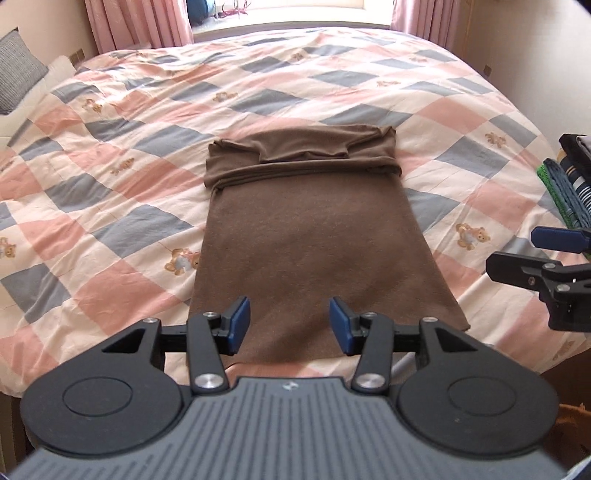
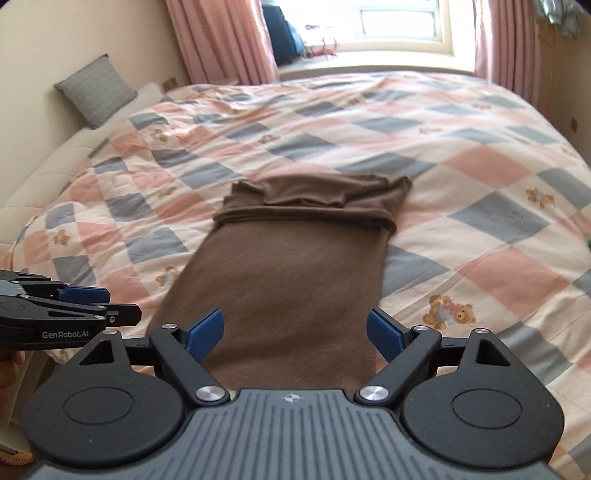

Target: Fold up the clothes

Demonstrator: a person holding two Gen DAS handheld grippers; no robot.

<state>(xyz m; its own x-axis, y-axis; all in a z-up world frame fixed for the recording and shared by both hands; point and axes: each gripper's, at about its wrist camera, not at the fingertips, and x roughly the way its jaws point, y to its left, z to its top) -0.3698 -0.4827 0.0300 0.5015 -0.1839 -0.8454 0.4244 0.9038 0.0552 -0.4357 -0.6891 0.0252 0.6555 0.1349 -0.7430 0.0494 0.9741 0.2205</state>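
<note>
The brown garment (image 1: 310,254) lies lengthwise on the bed (image 1: 122,206), its hem at the near edge and its far end already turned back in a bunched roll toward the middle. The left gripper (image 1: 290,325) and the right gripper (image 2: 295,334) hang above the hem, jaws parted and empty. A pinch that catches only the top layer, or the quilt beneath, would likely skew the next fold; the loose roll could also slump.

Checked teddy-bear quilt (image 1: 110,192), grey cushion (image 2: 94,90), pink curtains (image 2: 225,40), bright window (image 2: 399,26)
</note>
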